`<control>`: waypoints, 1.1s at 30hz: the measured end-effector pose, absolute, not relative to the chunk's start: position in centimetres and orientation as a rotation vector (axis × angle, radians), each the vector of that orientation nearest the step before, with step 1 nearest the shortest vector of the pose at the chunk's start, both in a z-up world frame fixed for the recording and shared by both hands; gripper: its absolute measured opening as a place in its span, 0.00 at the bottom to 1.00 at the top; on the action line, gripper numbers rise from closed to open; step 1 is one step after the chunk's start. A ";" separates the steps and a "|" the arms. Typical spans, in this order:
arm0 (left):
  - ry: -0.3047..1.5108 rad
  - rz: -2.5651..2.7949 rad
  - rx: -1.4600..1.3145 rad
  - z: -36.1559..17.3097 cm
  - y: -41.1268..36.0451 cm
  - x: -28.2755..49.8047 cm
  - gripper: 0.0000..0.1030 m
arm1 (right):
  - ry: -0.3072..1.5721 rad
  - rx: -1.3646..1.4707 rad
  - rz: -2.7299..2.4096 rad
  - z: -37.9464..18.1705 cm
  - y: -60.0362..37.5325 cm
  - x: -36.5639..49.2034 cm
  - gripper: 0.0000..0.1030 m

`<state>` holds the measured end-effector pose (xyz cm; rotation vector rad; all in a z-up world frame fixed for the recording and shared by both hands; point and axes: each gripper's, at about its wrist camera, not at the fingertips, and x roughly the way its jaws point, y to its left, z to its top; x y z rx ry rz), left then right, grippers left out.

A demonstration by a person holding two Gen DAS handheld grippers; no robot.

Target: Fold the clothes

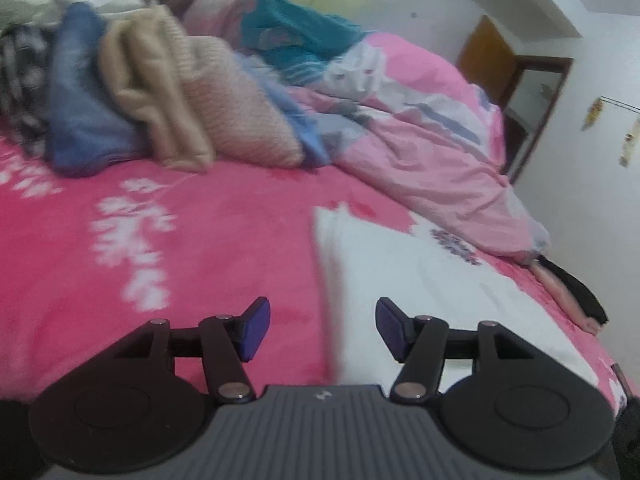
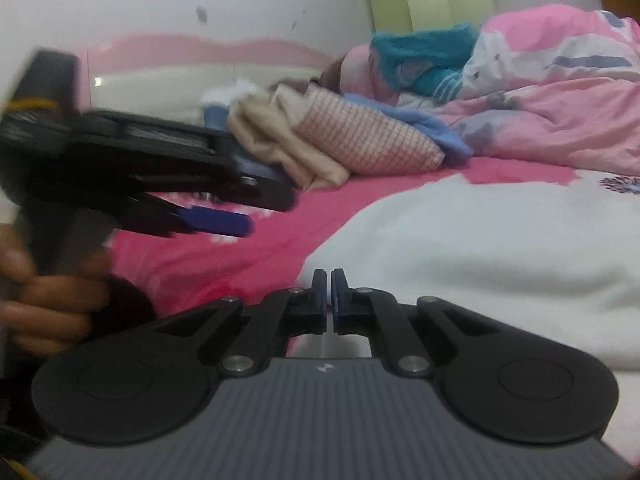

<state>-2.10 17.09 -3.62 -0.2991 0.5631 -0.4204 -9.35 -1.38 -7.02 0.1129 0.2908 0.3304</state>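
Right view only — hand (image 2: 44,296) gripping left claw (image 2: 256,200).

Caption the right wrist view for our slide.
Right gripper shut and empty over the white garment; left gripper open nearby.

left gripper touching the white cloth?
Apart. Left wrist view: left gripper is open, fingers above the white cloth, nothing between them.

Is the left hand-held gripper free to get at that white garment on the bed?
Probably yes. The left hand-held gripper is open and empty, the white garment lies just ahead of it on the pink bedspread, and nothing stands between them.
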 end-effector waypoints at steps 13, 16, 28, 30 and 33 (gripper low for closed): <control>0.521 -0.592 0.043 -7.4 5.6 -2.6 0.62 | 0.296 0.188 -0.330 -8.0 -18.4 -14.7 0.00; 0.496 -0.594 0.089 -7.7 5.4 -3.1 0.63 | 0.283 0.194 -0.403 -8.4 -21.0 -16.4 0.00; 0.508 -0.600 0.053 -7.6 5.9 -2.9 0.65 | 0.185 0.589 -0.723 -10.3 -31.7 -21.5 0.00; 0.514 -0.599 0.047 -7.5 6.0 -2.9 0.65 | 0.167 0.596 -0.744 -9.9 -31.8 -21.7 0.01; 0.525 -0.581 0.053 -6.9 6.1 -3.0 0.65 | 0.117 0.510 -0.769 -8.0 -30.4 -21.9 0.04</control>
